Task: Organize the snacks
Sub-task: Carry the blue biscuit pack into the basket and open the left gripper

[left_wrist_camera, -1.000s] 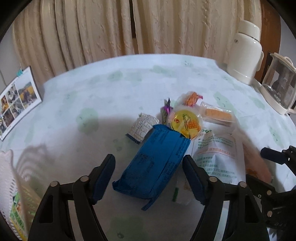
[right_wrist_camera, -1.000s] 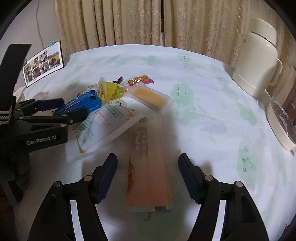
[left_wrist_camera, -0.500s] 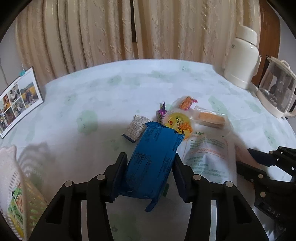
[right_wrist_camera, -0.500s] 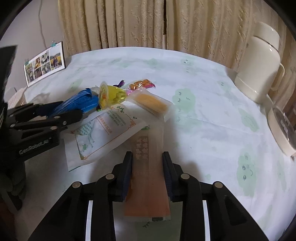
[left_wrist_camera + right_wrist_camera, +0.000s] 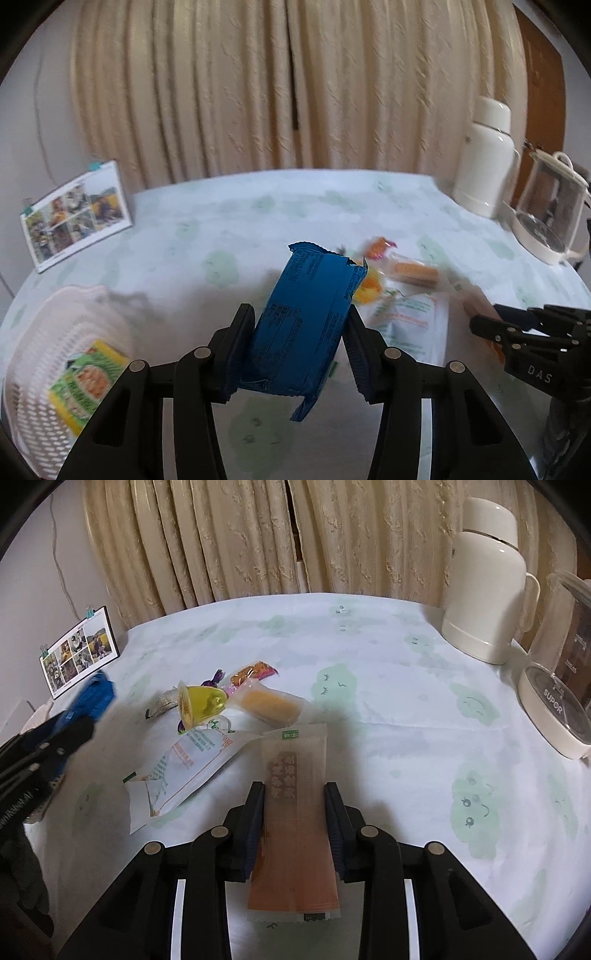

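1. Right now my left gripper [image 5: 297,345] is clamped on the blue packet [image 5: 308,325], which is clear of the table [image 5: 280,206]; its long axis runs straight out along my fingers.
2. My right gripper [image 5: 294,825] pinches the orange sachet [image 5: 295,812] across its width, long axis also pointing forward, its far end near the white pouch [image 5: 184,768].
3. Crucially, the white basket [image 5: 26,354] sits at the table's near left edge, just left of my left gripper, so that hand is much the nearer; I judge the blue packet goes in first, swung leftward.
4. Other snacks lie mid-table: a yellow jelly cup [image 5: 201,703] and a clear-wrapped cake [image 5: 269,703].
5. Legible writing: "SUPOR" on the kettle [image 5: 554,698] at the right edge, "DAS" on the gripper body. Packet print is too small to read.
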Demonstrator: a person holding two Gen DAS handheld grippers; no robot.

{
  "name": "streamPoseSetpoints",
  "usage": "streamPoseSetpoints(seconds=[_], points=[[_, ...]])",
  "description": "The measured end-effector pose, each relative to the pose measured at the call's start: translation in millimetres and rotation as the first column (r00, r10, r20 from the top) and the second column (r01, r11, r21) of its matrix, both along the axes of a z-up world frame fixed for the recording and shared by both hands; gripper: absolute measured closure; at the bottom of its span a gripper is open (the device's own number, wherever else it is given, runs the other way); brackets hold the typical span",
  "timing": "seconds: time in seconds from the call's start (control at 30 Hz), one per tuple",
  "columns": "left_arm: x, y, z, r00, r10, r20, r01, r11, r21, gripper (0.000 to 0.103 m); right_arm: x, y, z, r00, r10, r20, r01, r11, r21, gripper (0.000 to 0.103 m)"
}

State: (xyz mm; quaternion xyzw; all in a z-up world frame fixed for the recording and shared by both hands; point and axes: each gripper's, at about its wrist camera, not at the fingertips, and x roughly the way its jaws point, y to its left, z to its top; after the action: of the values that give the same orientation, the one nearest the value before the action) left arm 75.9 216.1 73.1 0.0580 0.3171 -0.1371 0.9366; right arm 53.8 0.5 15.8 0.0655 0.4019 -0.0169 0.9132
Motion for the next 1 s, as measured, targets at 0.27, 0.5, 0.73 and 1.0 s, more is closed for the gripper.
streamPoseSetpoints(seconds=[0.27, 0.5, 0.73, 1.0], points=[[-7, 32, 12, 0.994, 0.095, 0.047, -0.094, 0.995, -0.022, 0.054, -3, -8, 4, 0.999, -0.041, 0.026, 0.040, 0.999, 0.012, 0.074], [-13, 51, 20, 0.986, 0.151, 0.075, -0.149, 0.988, -0.030, 0.054, -4, -9, 4, 0.999, -0.034, 0.026, 0.033, 0.999, 0.013, 0.074], [-13, 89, 26, 0.959, 0.271, 0.084, -0.269, 0.963, -0.032, 0.054, -4, -9, 4, 0.999, -0.033, 0.026, 0.032, 0.999, 0.014, 0.074], [-9, 144, 18, 0.910, 0.414, 0.026, -0.413, 0.909, -0.056, 0.053, -6, -6, 4, 0.999, -0.035, 0.022, 0.034, 0.999, 0.015, 0.074]])
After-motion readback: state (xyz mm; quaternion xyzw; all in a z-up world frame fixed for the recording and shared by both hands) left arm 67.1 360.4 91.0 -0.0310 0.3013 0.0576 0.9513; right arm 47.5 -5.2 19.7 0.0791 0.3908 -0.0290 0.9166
